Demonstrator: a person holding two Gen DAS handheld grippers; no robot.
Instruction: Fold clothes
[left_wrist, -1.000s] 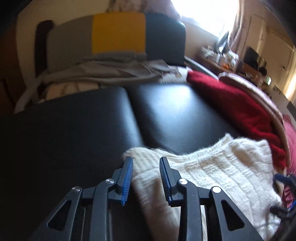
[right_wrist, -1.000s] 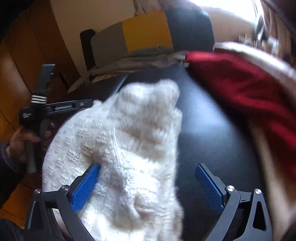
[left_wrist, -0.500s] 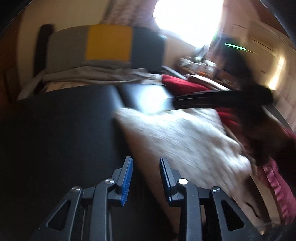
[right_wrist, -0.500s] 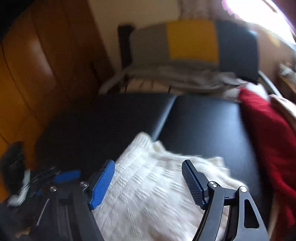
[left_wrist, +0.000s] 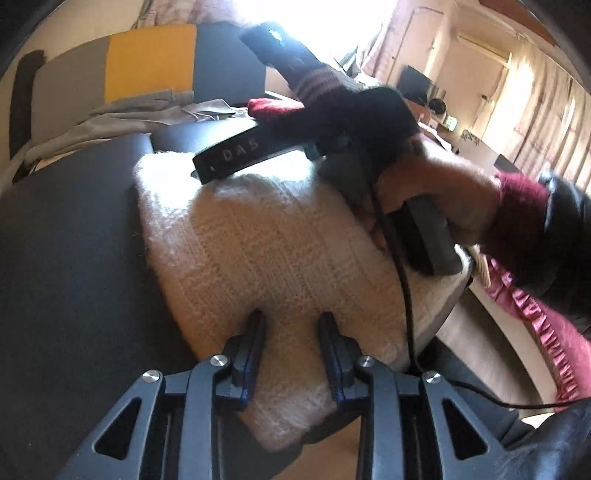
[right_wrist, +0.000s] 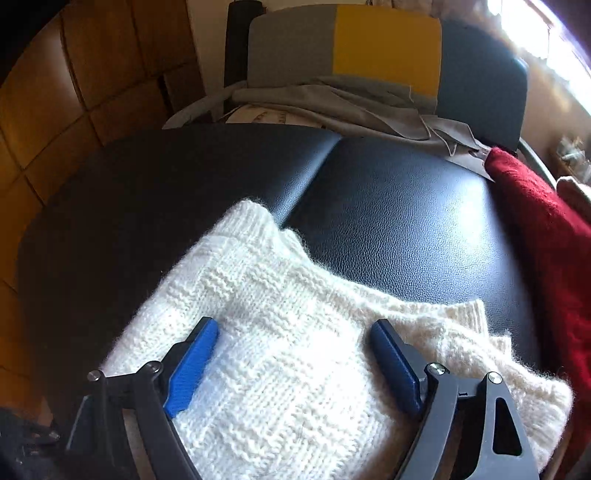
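A black padded surface (right_wrist: 406, 229) fills most of both views, and behind it a chair back in grey, yellow and dark blue (right_wrist: 384, 44) is seen with grey cloth (right_wrist: 362, 107) heaped on its seat. A red garment (right_wrist: 546, 236) is laid along the right edge of the black surface.

The white knitted sweater (right_wrist: 288, 332) lies on the near part of the surface, bunched into a thick, rounded mass with a ribbed edge (right_wrist: 251, 218) pointing away. Whether it is half folded or only gathered cannot be settled from these views.

The knit is judged to be soft, fluffy and light, with no stiffness; it will sag and stretch when lifted, and the loose fibres may slip between smooth pads. A hold is best taken on a ribbed hem or a doubled edge, where the cloth is thicker.

The right gripper (right_wrist: 295, 354) is held wide apart over the sweater, with nothing grasped. The left gripper (left_wrist: 291, 350) is partly apart, its fingers resting at the near edge of the knit, which is not pinched.
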